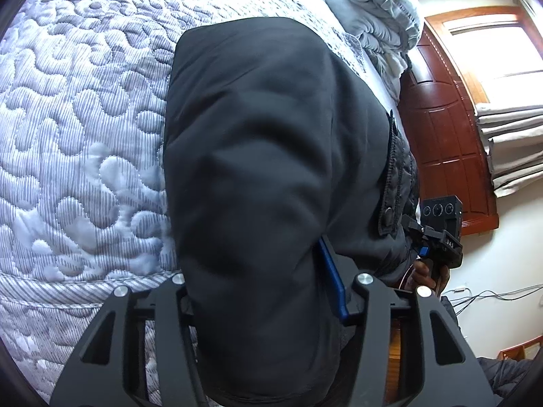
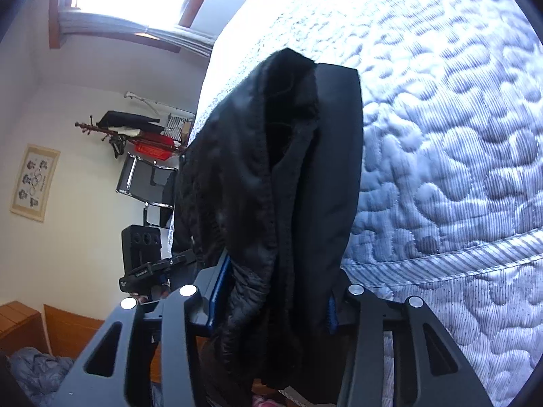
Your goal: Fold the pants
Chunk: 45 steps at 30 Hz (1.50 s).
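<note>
Dark fabric fills the space between the fingers of both grippers, so that is where the pants [image 1: 271,169] are — lifted off the bed and hanging between two grips. From its own wrist view, the left gripper [image 1: 268,291] is closed on a broad, smooth panel of the cloth, with one blue pad [image 1: 334,281] showing at the edge of the fold. From the other wrist view, the right gripper [image 2: 271,302] pinches a thicker, bunched section where a fleecy inner lining [image 2: 288,101] turns outward; that looks like the waistband end, though I cannot be sure. Holding the two ends apart and raised probably lets the garment hang straight, so a crease can be set before it is laid down.

Beyond the cloth lies the quilted mattress [image 1: 85,135], pale and bare near the edge — a likely surface for the fold. Farther off, a folded grey duvet [image 1: 373,3] sits at the head, with a reddish wooden door [image 1: 441,129] behind.
</note>
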{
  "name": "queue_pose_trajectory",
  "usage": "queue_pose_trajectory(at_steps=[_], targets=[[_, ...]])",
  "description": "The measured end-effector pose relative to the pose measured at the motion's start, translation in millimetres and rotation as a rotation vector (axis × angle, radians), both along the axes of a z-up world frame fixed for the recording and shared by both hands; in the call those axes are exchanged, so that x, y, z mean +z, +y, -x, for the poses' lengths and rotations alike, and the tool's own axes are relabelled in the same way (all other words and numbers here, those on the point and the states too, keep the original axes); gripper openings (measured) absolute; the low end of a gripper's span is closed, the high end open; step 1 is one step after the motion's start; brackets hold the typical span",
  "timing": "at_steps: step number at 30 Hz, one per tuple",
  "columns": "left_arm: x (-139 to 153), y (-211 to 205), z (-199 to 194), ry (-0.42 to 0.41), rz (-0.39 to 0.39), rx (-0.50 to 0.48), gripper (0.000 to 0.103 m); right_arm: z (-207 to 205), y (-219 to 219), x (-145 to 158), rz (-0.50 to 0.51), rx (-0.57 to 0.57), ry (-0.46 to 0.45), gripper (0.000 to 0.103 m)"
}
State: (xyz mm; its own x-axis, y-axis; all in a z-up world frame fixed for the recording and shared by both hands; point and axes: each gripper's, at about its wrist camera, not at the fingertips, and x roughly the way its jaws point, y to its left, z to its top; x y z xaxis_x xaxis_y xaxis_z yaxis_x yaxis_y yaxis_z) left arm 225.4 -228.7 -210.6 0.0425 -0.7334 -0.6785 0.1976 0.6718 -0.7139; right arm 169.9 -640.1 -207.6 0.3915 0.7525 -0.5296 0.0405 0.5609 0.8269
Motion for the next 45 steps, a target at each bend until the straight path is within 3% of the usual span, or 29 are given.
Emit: queue_pose_trajectory(at_steps=[7, 26, 38, 45], targets=[[3.4, 9.8, 3.8, -0.015, 0.063, 0.020, 0.047, -2.6, 7.4, 17.0, 0.048, 0.024, -0.038, 0.044], [29.7, 14.3, -4.3, -0.064, 0.117, 0.036, 0.047, -13.0, 23.0, 56.0, 0.109, 0.060, -0.145, 0.042], [61.0, 25.3, -34.5, -0.137, 0.108, 0.074, 0.047, -58.4, 35.3, 90.8, 0.152, 0.103, -0.216, 0.042], [66.9, 34.6, -61.4, -0.158, 0.088, 0.106, 0.047, -93.5, 40.6, 92.9, 0.144, 0.114, -0.224, 0.042]])
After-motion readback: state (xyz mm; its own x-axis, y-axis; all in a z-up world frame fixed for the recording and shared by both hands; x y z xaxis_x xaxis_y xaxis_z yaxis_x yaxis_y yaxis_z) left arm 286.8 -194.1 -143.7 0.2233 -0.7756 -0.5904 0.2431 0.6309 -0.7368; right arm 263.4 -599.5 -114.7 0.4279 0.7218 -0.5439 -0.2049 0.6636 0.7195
